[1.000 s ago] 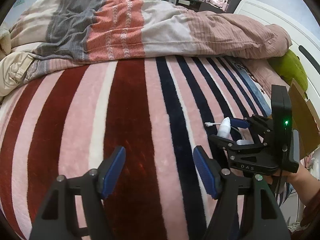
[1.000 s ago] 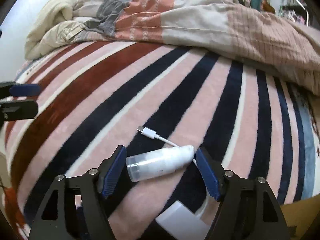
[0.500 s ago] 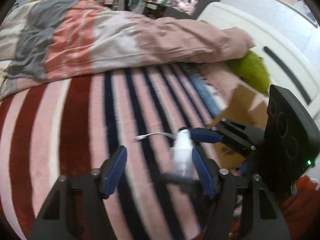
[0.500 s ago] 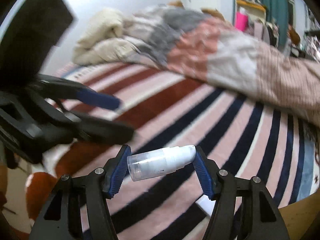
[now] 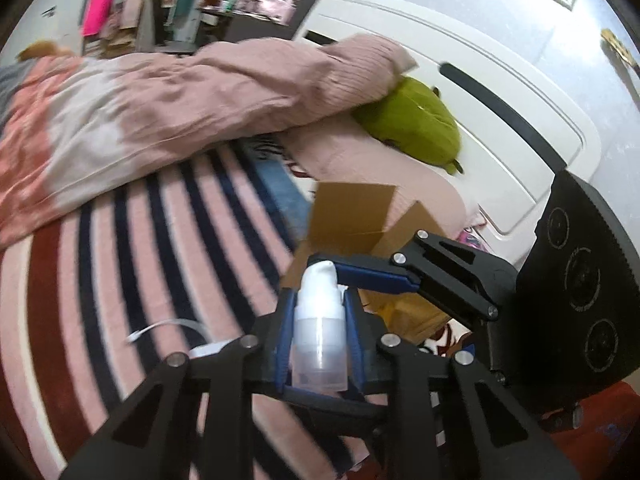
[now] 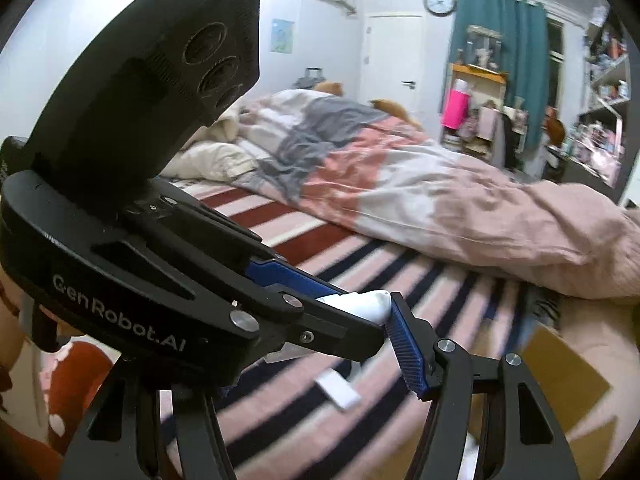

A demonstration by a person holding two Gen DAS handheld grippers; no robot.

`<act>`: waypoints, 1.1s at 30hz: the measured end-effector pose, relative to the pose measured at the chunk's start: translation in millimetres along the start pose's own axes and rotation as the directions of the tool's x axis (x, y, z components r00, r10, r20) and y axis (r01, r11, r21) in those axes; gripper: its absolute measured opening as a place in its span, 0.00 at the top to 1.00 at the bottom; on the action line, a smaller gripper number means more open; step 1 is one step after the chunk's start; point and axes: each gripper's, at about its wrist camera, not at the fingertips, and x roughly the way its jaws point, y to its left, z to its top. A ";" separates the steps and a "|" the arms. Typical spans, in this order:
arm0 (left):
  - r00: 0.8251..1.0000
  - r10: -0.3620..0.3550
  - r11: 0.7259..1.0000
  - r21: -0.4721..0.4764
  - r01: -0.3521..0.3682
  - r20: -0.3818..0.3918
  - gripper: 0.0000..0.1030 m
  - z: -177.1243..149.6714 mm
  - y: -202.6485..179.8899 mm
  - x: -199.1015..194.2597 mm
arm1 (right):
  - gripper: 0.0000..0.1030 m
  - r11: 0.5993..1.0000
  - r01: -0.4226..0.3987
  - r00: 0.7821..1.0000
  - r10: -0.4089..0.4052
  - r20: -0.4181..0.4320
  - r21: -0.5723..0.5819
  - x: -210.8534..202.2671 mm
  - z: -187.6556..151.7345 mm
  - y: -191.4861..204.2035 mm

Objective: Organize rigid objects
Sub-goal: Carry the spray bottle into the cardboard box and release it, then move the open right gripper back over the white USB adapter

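Fingers (image 5: 282, 336) of the left gripper (image 5: 318, 336) are closing in around the clear body of the little white pump bottle (image 5: 319, 332) while the right gripper (image 6: 372, 320) pinches it end to end, bottle up in the air just above the striped blanket (image 5: 132, 248), cardboard box (image 5: 352, 216) right behind.

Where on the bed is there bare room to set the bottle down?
Free: striped blanket between duvet and white cable. Crowded: around the cardboard box by the green plush, where both hand-held grippers meet on the bottle.
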 end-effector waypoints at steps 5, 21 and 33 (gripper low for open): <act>0.996 -0.056 0.997 0.044 0.059 -0.070 0.79 21.1 -36.4 48.3 | 0.42 0.994 0.082 0.996 -0.079 -0.047 0.066 -26.1 -17.8 -48.5; 0.993 -0.020 0.996 0.087 0.030 -0.114 0.51 33.1 -54.9 85.2 | 0.18 0.949 0.156 0.970 -0.094 -0.225 0.276 -40.9 -61.0 -117.6; 0.962 0.248 0.968 -0.060 -0.242 0.113 0.34 -13.1 34.0 -50.8 | 0.03 0.981 0.062 0.988 -0.034 -0.153 0.181 -27.3 -13.7 -53.7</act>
